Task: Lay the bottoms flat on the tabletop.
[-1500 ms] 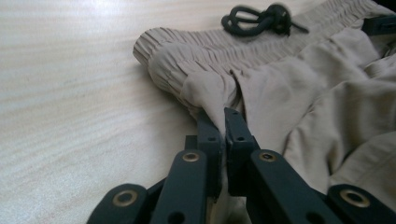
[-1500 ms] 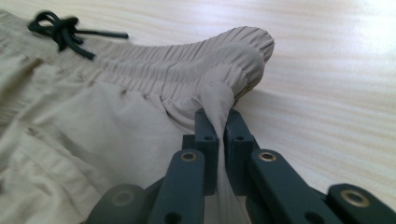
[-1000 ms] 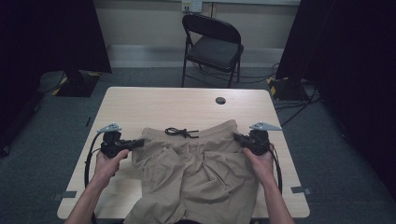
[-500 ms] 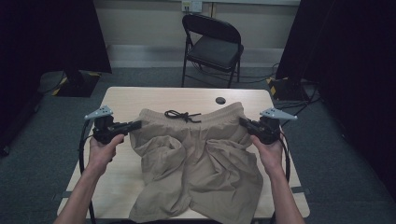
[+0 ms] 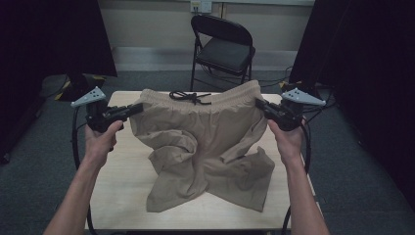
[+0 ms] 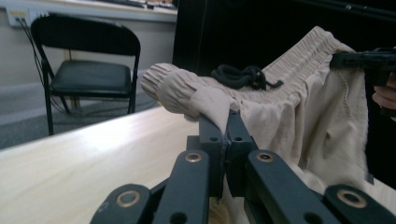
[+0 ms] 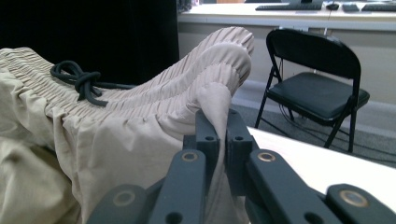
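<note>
While both grippers, left [image 5: 138, 108] and right [image 5: 260, 104], are pinching the shorts [image 5: 205, 147] by the waistband (fingers clamped shut), legs are trailing on the desk [image 5: 122, 181]; next, probably lifting clear.

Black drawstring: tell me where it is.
In the high view, the black drawstring lies knotted at the middle of the shorts' waistband, slightly left of centre, between both grippers.

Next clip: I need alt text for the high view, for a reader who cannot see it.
A person holds up tan shorts by the waistband, the left hand-held gripper and right hand-held gripper each clamped on one end. The legs droop onto a light wooden table, a black drawstring lies at the waistband, and a black folding chair stands behind.
</note>
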A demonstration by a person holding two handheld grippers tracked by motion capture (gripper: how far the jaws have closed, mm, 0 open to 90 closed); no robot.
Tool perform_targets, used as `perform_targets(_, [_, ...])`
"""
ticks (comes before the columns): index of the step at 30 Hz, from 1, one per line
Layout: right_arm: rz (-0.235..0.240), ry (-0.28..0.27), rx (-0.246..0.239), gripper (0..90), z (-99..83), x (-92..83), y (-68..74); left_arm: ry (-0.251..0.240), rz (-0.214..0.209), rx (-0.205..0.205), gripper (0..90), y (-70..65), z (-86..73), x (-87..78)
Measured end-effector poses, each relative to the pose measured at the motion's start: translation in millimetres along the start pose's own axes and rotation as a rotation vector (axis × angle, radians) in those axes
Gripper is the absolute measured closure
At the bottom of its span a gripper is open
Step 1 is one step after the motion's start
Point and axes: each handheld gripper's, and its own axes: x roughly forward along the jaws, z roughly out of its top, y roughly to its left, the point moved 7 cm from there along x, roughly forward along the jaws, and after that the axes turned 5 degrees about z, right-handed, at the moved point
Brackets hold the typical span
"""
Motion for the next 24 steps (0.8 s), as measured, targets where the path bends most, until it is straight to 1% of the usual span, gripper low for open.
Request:
perform_targets(3, [-0.002, -0.008, -0.013, 87.6, 9.4, 1.1, -0.1, -0.011, 0.006, 0.017, 89.0, -0.3, 12.7, 0.6])
perform_targets(5, [-0.005, -0.020, -0.010, 87.6, 16.8, 2.0, -1.4, -0.014, 0.006, 0.015, 89.0, 0.2, 15.4, 1.1])
perform_targets(6, [-0.005, -0.020, -0.010, 87.6, 16.8, 2.0, -1.4, -0.018, 0.010, 0.019, 89.0, 1.9, 19.4, 2.3])
perform_targets(8, [-0.007, -0.026, -0.013, 87.5, 25.6, 5.2, -5.8, -0.022, 0.012, 0.013, 89.0, 5.1, 25.9, 3.9])
perform_targets(11, [-0.011, -0.024, -0.022, 87.3, 31.7, 9.3, -9.4, -0.024, 0.016, 0.019, 89.0, 9.6, 35.8, 10.0])
perform_targets(13, [-0.014, -0.028, -0.020, 87.2, 39.9, 15.9, -14.8, -0.033, 0.026, 0.011, 88.9, 15.5, 42.8, 17.1])
perform_targets(14, [-0.014, -0.028, -0.012, 87.2, 43.9, 20.1, -17.9, -0.038, 0.031, -0.002, 88.8, 20.7, 46.7, 22.0])
perform_targets(15, [-0.019, -0.026, -0.009, 87.2, 48.3, 25.3, -21.8, -0.040, 0.044, -0.021, 88.5, 28.1, 51.3, 29.4])
perform_targets(16, [-0.029, -0.026, -0.004, 87.1, 53.5, 32.8, -27.5, -0.043, 0.067, -0.025, 87.3, 33.0, 53.6, 34.2])
perform_targets(17, [-0.036, -0.022, 0.006, 86.5, 56.0, 37.6, -31.6, -0.044, 0.094, -0.037, 83.0, 39.0, 56.1, 39.9])
perform_targets(18, [-0.052, -0.010, 0.015, 83.7, 58.3, 44.5, -38.3, -0.038, 0.113, -0.053, 75.1, 44.9, 57.2, 44.9])
perform_targets(19, [-0.084, 0.015, 0.016, 76.1, 58.1, 51.6, -46.7, -0.024, 0.146, -0.056, 70.3, 51.3, 56.9, 48.8])
perform_targets(20, [-0.121, 0.050, 0.030, 65.8, 55.1, 58.1, -55.5, -0.012, 0.165, -0.061, 64.8, 55.4, 55.9, 51.0])
perform_targets(21, [-0.136, 0.080, 0.039, 59.7, 51.6, 62.5, -60.1, 0.012, 0.162, -0.071, 61.6, 59.2, 51.8, 54.0])
perform_targets(22, [-0.152, 0.107, 0.038, 54.3, 46.0, 66.9, -64.5, 0.027, 0.164, -0.067, 59.5, 60.7, 47.7, 55.1])
perform_targets(23, [-0.148, 0.112, 0.054, 50.4, 41.3, 69.1, -65.4, 0.037, 0.159, -0.068, 58.6, 60.6, 42.8, 55.6])
perform_targets(24, [-0.141, 0.117, 0.058, 49.0, 36.0, 70.8, -64.9, 0.042, 0.149, -0.068, 58.7, 60.1, 38.9, 55.8])
